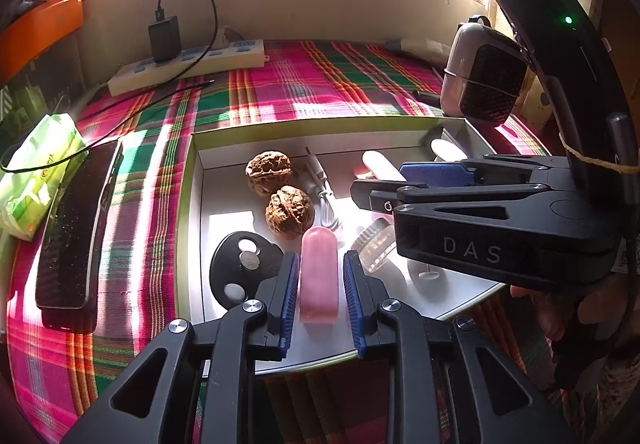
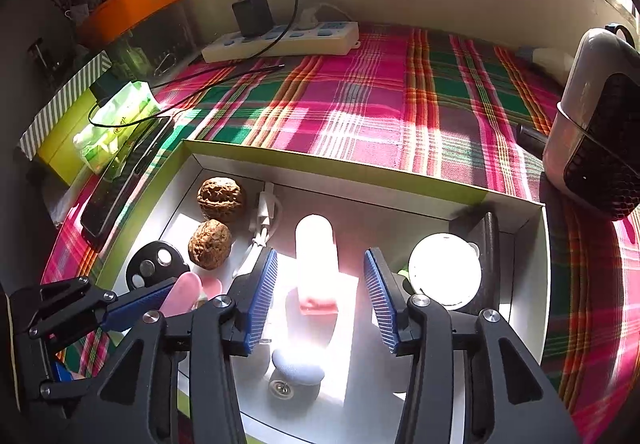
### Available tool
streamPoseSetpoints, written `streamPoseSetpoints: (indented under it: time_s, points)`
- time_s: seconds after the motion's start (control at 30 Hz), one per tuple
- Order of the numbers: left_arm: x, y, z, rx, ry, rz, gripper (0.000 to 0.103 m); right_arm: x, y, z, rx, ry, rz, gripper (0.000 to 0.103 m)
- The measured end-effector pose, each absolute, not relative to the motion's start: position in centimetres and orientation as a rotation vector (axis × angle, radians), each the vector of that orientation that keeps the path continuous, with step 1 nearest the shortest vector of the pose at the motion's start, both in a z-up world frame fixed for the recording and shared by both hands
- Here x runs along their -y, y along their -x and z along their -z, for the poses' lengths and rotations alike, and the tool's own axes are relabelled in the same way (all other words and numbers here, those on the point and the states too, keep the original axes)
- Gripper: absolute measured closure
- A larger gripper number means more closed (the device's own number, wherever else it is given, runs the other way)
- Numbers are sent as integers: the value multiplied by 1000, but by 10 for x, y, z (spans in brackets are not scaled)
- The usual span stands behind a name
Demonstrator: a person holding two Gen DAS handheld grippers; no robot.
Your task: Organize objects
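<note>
A shallow white box with a green rim [image 1: 185, 220] [image 2: 320, 169] lies on the plaid cloth. It holds two walnuts [image 1: 269, 172] [image 1: 289, 214], a black disc with holes [image 1: 244, 264], a white cable [image 1: 325, 200] and a round white lid [image 2: 444, 270]. A pink capsule [image 1: 319, 276] lies between the blue pads of my left gripper [image 1: 320, 284], with thin gaps on both sides; the jaws are open. My right gripper [image 2: 322, 298] is open wide around a second pale pink capsule [image 2: 316, 256] lying on the box floor, untouched. Each gripper shows in the other's view [image 1: 380, 182] [image 2: 180, 298].
A dark phone [image 1: 76, 232] and a green tissue pack [image 1: 36, 172] lie left of the box. A power strip with a black charger [image 1: 188, 64] runs along the back wall. A grey and black device [image 2: 596, 132] stands at the right. A small pale knob [image 2: 298, 366] sits near the box's front.
</note>
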State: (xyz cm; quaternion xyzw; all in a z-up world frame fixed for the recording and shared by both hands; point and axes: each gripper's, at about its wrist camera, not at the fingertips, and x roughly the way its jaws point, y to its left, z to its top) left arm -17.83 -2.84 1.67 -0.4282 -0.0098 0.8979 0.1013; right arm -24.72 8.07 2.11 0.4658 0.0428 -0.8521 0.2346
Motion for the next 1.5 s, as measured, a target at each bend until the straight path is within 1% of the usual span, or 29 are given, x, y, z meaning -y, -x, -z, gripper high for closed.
streamPoseSetpoints:
  time_s: [0.07,0.1,0.13,0.5,0.9,0.97,1.03,1.1,1.3,1.5]
  points:
    - [28,175,-19,29,1257,-2651,74,-82,245,-23,-110,-1275,2344,57]
    - [27,173,-21,20,1255,-2650,68,-83,244,-24,-103,-1273,2345,57]
    - [27,171,-21,13,1256,-2653,65,-84,243,-25,-99,-1273,2347,57]
    - [36,148,-34,55,1243,-2684,64,-97,215,-48,-57,-1215,2395,56]
    - [38,114,-47,56,1210,-2733,64,-112,157,-74,-64,-1103,2500,56]
    - [37,108,-46,46,1213,-2742,64,-118,148,-74,-47,-1104,2518,56]
    - [35,101,-45,34,1212,-2741,64,-124,140,-72,-33,-1107,2528,51]
    - [33,95,-42,34,1222,-2734,64,-126,131,-68,-49,-1113,2538,48]
    - [29,83,-29,31,1270,-2746,64,-131,114,-50,-87,-1169,2552,46]
    - [25,75,-17,6,1319,-2777,64,-139,108,-28,-86,-1257,2551,44]
